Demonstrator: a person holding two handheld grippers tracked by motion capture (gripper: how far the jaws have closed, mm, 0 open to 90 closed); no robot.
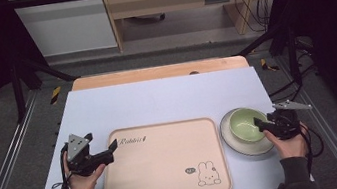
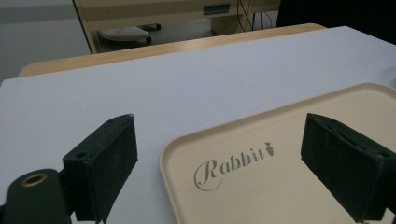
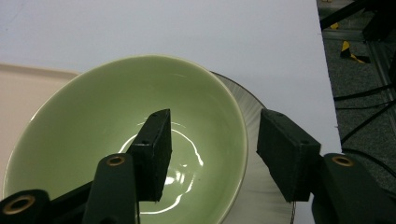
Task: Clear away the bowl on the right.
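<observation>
A person sits at a pale tabletop (image 1: pixel 157 101), holding a gripper in each hand. The right gripper (image 3: pixel 212 149) straddles the near rim of a green bowl (image 3: pixel 93 116): one jaw sits inside the bowl, the other outside, over the white plate (image 3: pixel 261 186) beneath it. The jaws stand apart with the rim between them, and a gap shows on both sides, so the pads are not yet pressing on the bowl. The bowl rests on the plate, which lies on the tabletop just beyond and left of this gripper, beside a beige tray (image 1: pixel 167 165).

The left gripper (image 2: pixel 219 172) has its jaws wide apart with nothing between them, hovering over the near left corner of the tray, by the printed word "Rabbit".

Judging by this, the work has barely begun: the grasp on the bowl is being set up, and closing, lifting and probably moving it to the bare tray all remain.
</observation>
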